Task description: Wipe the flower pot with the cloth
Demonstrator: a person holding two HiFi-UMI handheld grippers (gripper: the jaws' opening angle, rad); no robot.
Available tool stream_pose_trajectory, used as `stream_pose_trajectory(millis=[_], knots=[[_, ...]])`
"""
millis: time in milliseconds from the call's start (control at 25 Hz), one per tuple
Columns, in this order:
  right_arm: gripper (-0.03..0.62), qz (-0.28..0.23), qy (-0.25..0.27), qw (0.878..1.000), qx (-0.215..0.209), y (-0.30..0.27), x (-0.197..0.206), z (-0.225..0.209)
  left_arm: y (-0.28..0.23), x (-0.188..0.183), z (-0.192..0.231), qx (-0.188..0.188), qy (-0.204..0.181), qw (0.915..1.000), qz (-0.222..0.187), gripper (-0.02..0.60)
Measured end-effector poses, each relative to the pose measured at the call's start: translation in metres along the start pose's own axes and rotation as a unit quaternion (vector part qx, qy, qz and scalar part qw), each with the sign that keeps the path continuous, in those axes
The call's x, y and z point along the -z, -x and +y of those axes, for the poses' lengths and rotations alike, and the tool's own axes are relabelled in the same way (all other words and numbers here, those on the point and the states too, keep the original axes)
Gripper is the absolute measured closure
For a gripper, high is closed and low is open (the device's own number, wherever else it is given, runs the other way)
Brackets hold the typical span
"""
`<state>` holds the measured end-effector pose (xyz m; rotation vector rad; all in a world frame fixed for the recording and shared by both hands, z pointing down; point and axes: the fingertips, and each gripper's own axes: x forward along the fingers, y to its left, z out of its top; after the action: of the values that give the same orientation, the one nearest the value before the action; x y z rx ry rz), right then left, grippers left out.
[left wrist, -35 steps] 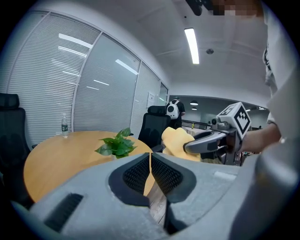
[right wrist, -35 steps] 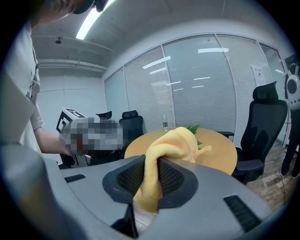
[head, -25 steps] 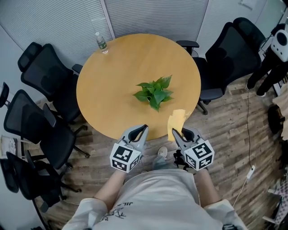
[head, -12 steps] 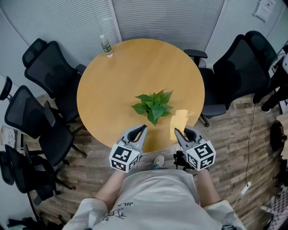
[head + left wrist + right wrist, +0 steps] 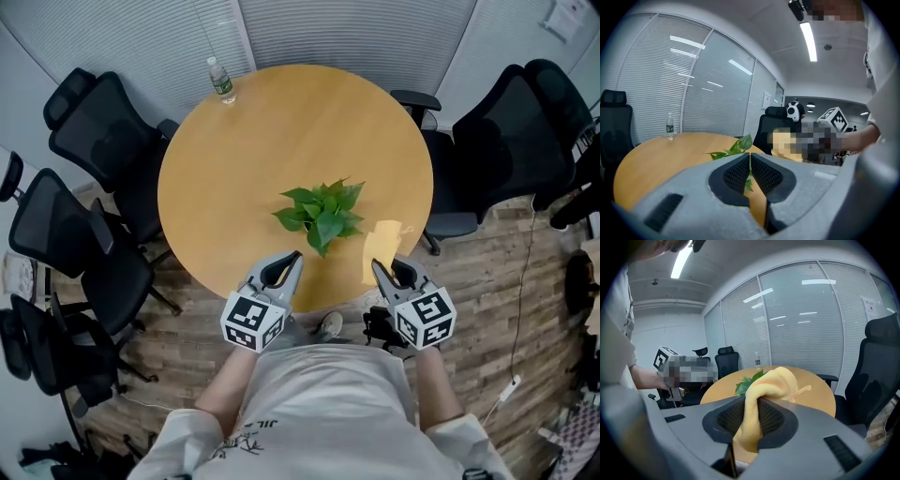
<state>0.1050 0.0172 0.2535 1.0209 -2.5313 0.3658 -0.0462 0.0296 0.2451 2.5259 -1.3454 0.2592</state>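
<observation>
A leafy green plant (image 5: 322, 212) stands on the round wooden table (image 5: 234, 159), near its front edge; the leaves hide its pot from above. My right gripper (image 5: 379, 269) is shut on a yellow cloth (image 5: 380, 247), held just right of the plant over the table's rim. The cloth (image 5: 767, 391) bulges out between the pads, with the plant (image 5: 747, 382) behind it. My left gripper (image 5: 293, 257) is shut with nothing in it, just in front of the plant (image 5: 732, 149).
A clear water bottle (image 5: 221, 79) stands at the table's far left edge. Black office chairs (image 5: 89, 141) crowd the left side and another (image 5: 502, 131) the right. Wood-plank floor and a cable (image 5: 523, 309) lie to the right.
Both grippers have come forward toward the table, closer to the plant, with the cloth still clamped in the right one.
</observation>
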Motion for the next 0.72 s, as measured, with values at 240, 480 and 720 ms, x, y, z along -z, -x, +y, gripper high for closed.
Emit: stream_pose_trajectory(millis=[240,480,720], knots=[[0.531,0.014,-0.005,1.0,0.017,-0.005,0.004,-0.003,0.0,0.007,0.019,0.013,0.002,0.9999,0.01,0.571],[0.531,0.033,-0.013,0.998,0.047,-0.013,0.003,-0.009,-0.005,0.009,0.04,0.037,-0.005,0.9987,0.034,0.571],[0.531,0.052,-0.021,0.996,0.069,-0.029,0.018,-0.026,-0.022,0.028,0.055,0.054,-0.03,0.9959,0.066,0.571]])
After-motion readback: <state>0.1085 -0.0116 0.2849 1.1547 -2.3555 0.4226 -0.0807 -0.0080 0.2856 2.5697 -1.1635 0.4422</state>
